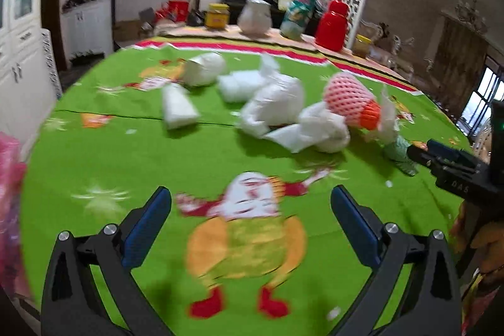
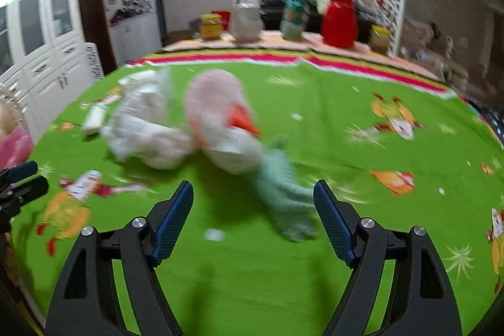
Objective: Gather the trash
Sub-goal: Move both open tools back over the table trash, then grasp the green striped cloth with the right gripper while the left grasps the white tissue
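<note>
A heap of trash lies on the green tablecloth (image 1: 126, 153): crumpled white tissues (image 1: 277, 103), a white paper cup (image 1: 203, 68), a flattened white cup (image 1: 178, 107), a pink foam fruit net (image 1: 345, 98) with an orange piece (image 1: 370, 115), and a pale green wrapper (image 1: 398, 153). My left gripper (image 1: 251, 203) is open and empty, well short of the heap. My right gripper (image 2: 253, 197) is open, empty, just before the green wrapper (image 2: 283, 197). The net (image 2: 214, 103) and tissues (image 2: 141, 128) lie beyond it. The right gripper shows at the left wrist view's right edge (image 1: 447, 159).
At the far table edge stand a red jar (image 1: 334, 25), a white jug (image 1: 255, 16), a yellow container (image 1: 216, 15) and a green-white package (image 1: 297, 16). A pink bag (image 1: 9, 210) is at the left. White cabinets (image 2: 44, 30) stand left of the table.
</note>
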`<act>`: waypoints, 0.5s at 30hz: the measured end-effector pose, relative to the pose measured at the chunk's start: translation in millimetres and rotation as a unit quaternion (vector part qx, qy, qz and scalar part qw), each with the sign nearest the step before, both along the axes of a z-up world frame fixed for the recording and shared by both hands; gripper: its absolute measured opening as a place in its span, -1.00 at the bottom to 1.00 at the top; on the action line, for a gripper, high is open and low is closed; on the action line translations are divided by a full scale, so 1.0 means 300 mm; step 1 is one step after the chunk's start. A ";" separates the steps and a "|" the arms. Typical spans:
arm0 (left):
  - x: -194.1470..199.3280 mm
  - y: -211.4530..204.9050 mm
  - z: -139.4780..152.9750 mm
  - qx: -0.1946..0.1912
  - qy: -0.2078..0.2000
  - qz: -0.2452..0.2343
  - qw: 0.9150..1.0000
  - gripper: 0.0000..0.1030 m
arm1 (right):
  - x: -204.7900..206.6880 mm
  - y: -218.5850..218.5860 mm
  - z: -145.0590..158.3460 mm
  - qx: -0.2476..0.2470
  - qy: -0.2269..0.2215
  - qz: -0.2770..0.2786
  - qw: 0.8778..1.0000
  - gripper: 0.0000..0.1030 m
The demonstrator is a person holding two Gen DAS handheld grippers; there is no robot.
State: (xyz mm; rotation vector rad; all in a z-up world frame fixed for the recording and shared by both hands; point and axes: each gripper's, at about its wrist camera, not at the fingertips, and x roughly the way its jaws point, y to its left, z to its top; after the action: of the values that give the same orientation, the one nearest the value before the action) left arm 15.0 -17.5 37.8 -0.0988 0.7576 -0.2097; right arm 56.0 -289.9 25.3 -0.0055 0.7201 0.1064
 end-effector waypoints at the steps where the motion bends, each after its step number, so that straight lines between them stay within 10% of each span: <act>1: 0.018 -0.018 -0.008 0.000 0.004 0.000 1.000 0.91 | 0.017 -0.020 -0.014 -0.001 0.009 -0.003 1.000 0.45; 11: 0.155 -0.179 -0.042 0.023 0.026 -0.017 0.999 0.90 | 0.132 -0.045 -0.090 -0.012 0.070 0.014 0.997 0.35; 15: 0.207 -0.230 -0.055 0.015 0.034 -0.029 0.999 0.89 | 0.134 -0.027 -0.093 -0.016 0.080 0.021 0.996 -0.22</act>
State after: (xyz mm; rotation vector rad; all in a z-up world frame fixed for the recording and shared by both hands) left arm 77.0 -86.4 21.4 -0.0558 0.8326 -0.2515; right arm 96.2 -298.0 -2.6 -0.0437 0.8827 0.1369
